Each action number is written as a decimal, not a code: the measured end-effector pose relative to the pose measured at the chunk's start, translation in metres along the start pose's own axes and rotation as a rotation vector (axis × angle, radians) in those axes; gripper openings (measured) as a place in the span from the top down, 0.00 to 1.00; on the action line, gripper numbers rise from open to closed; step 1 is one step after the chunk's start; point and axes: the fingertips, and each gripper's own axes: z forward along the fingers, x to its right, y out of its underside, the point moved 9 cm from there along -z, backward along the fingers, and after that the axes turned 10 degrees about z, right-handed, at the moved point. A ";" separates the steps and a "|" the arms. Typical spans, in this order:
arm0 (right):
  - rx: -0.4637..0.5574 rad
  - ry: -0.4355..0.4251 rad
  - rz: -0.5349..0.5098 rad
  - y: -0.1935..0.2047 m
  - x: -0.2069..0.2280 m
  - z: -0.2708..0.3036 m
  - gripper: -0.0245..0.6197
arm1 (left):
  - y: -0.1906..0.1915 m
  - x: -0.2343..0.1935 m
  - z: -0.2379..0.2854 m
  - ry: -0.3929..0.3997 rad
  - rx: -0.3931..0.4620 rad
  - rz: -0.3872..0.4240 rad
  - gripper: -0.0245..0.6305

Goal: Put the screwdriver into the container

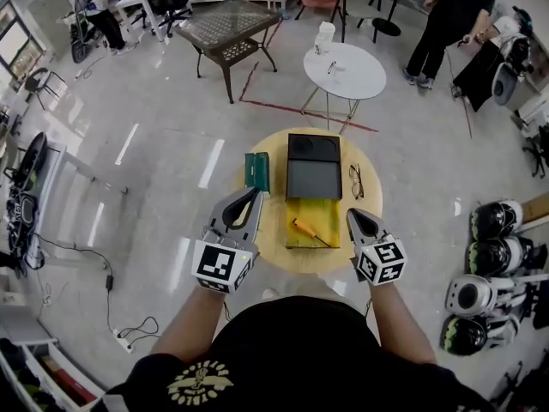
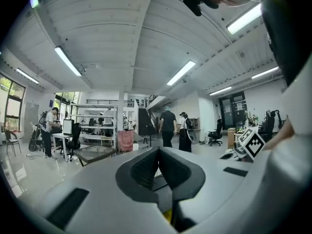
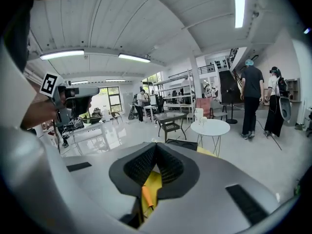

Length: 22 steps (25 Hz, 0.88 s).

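Orange screwdriver [image 1: 302,228] on yellow mat [image 1: 323,216] | container [image 1: 314,166] beyond, glasses [image 1: 355,181], green box [image 1: 256,171] flanking | left claw [image 1: 255,193], right claw [image 1: 352,214] pressed together, empty

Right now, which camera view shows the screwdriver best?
The head view: the whole screwdriver shows from above, both the orange handle and the shaft. The right gripper view shows only its orange handle, low in the picture. The left gripper view does not show it.

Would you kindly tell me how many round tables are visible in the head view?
2. The yellow table is right in front of the person; the white table stands just beyond it. More may be out of view.
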 end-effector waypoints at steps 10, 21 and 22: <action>0.080 0.012 -0.022 -0.031 -0.037 -0.041 0.94 | -0.005 0.005 -0.018 -0.018 -0.016 0.068 0.94; 0.182 0.008 -0.029 -0.064 -0.068 -0.075 0.94 | -0.017 0.003 -0.045 -0.008 -0.007 0.103 0.94; 0.186 0.007 -0.034 -0.065 -0.071 -0.077 0.94 | -0.016 0.003 -0.048 -0.007 -0.009 0.103 0.94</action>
